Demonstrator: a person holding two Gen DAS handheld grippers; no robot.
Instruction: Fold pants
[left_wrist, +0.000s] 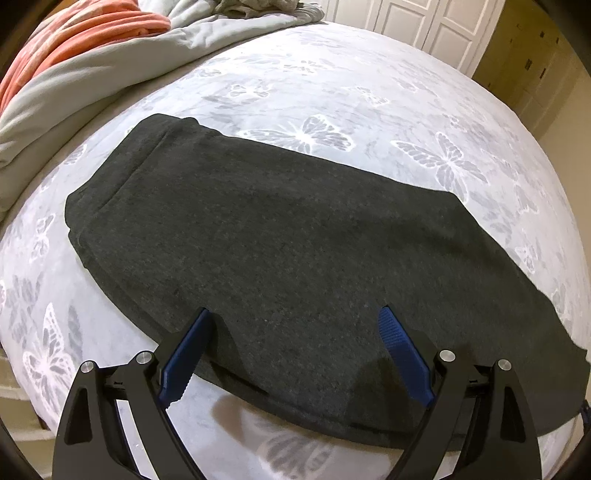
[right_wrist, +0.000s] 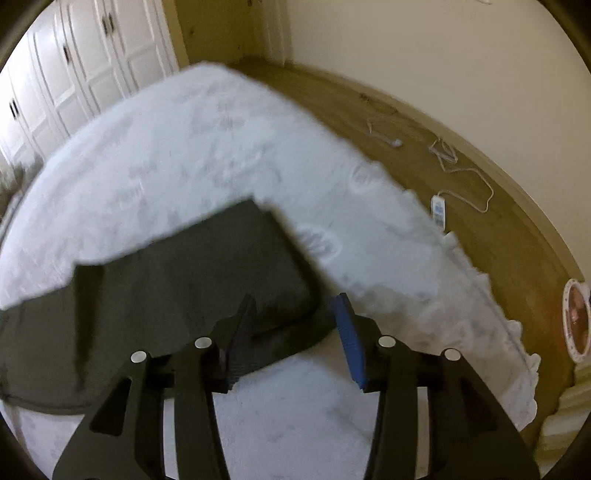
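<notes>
The dark grey pants lay folded flat on a bed covered with a white blanket that had a butterfly pattern. They made one long, wide band across the bed, with a doubled edge at the far left end.

The left gripper was above the near edge of the pants. Its two fingers with blue pads stood wide apart and held nothing; the cloth only passed under them.

The right gripper was over the other end of the pants, near their corner. This view was blurred. Its fingers were also spread apart, and nothing was between them; whether the left one touched the cloth, I could not tell.

A grey and orange blanket was bunched up at the far left of the bed. White closet doors stood behind the bed, and a white cable lay on the wooden floor beside it.
</notes>
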